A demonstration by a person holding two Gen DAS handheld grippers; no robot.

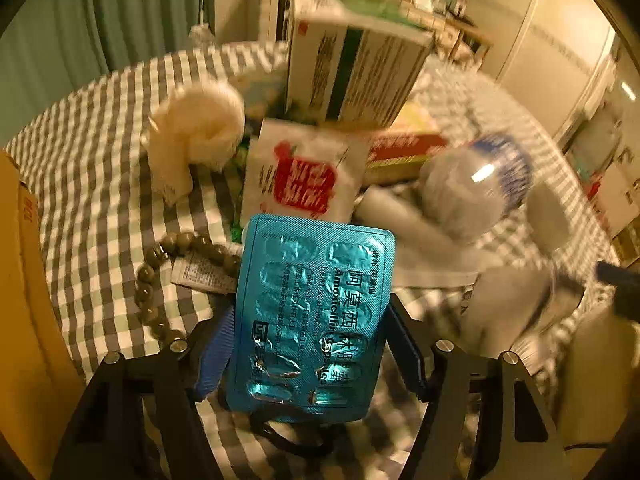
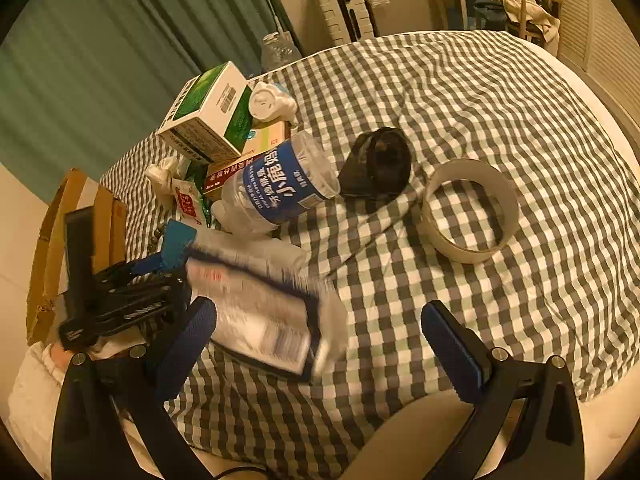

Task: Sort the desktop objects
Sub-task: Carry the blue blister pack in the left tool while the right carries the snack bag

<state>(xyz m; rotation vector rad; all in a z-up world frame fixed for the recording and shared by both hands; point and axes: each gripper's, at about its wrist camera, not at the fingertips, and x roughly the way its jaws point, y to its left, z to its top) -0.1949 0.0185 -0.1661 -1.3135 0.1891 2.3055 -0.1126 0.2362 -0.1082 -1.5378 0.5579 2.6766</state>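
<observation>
Now left tongs (image 1: pixel 308 344) raised over the table (image 1: pixel 108 200), clamped on teal blister pack (image 1: pixel 312 320). Right tongs (image 2: pixel 320 344) level, spread wide, gripping nothing, blurred bottle (image 2: pixel 256 312) beside left finger.

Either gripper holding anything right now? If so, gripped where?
The left gripper holds the blue amoxicillin blister pack, pinched across its long side edges at the lower half. The right gripper is open and holds nothing.
</observation>
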